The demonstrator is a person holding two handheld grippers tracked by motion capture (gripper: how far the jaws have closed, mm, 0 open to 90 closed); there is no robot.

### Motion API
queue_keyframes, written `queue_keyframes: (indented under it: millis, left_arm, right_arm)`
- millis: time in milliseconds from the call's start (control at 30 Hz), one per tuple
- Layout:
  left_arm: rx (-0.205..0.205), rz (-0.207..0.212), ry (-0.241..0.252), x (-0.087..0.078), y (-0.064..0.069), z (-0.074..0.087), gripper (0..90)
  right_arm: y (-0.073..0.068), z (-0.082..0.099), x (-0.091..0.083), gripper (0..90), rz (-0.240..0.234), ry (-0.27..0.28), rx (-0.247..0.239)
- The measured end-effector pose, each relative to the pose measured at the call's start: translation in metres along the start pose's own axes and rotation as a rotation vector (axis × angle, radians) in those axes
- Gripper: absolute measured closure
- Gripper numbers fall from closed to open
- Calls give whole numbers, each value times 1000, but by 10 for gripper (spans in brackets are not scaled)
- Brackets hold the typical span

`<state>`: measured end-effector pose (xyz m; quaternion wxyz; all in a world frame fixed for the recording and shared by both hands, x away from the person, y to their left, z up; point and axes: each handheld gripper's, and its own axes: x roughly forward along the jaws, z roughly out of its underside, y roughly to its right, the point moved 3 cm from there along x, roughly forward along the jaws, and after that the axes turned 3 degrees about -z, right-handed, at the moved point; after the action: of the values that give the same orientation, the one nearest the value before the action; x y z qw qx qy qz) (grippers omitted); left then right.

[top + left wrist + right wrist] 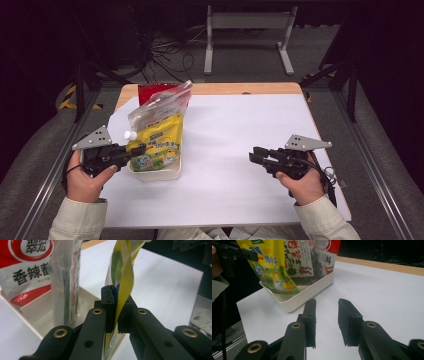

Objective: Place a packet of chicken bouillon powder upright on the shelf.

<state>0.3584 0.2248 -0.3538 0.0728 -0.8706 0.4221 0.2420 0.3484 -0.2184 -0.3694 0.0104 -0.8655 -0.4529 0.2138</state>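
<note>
1. On a white tabletop (240, 150), a person holds a claw in each hand. A white tray (159, 173) sits at the near left, holding upright food packets.
2. The left claw (140, 148) is pressed together on the edge of a yellow pouch (159, 142), which stands in the tray's near end with its white cap (130, 135) poking out to the left.
3. Behind the pouch, farther from the person, stand a clear bag (160, 107) and a red packet (150, 92), both also in the tray.
4. The right claw (256, 155) rests low over the bare tabletop at the near right, well apart from the tray, its jaws spread with nothing between them.
5. Progress, as a judgement: the pouch looks nearly seated in the tray. What remains is letting go and pulling the left claw away.
6. The left gripper view shows the pinch close up: the thin yellow pouch edge (123, 287) sandwiched between the pads, which the high view cannot resolve.
7. The right gripper view shows the printed fronts of the packets and the tray wall (304, 296). The high view alone gives the whole layout.
</note>
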Motion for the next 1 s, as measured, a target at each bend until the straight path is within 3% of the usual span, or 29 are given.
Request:
queue_keyframes:
  millis: [400,433,467,600,833,867,933,1000]
  left_arm:
    - [-50,-5,-61,13,-10,10,857]
    - [-65,-10,-76,14,-12,14,857]
    - [-52,-17,-94,15,-14,16,857]
    - [-76,-13,-97,16,-15,19,857]
    - [-68,-4,-97,14,-15,22,843]
    - [-78,-1,-84,13,-14,22,816]
    - [-84,-17,-63,10,-11,23,629]
    - [-67,-29,-56,6,-10,24,539]
  right_arm:
    - [1,0,0,666,0,-1,-1]
    - [1,0,0,663,0,1,3]
    - [1,0,0,661,0,1,4]
    - [2,0,-1,653,0,2,8]
    - [4,1,-4,624,12,10,18]
    - [5,1,-5,613,15,10,14]
    - [7,1,-8,588,23,16,11]
    - [8,0,-11,560,31,25,6]
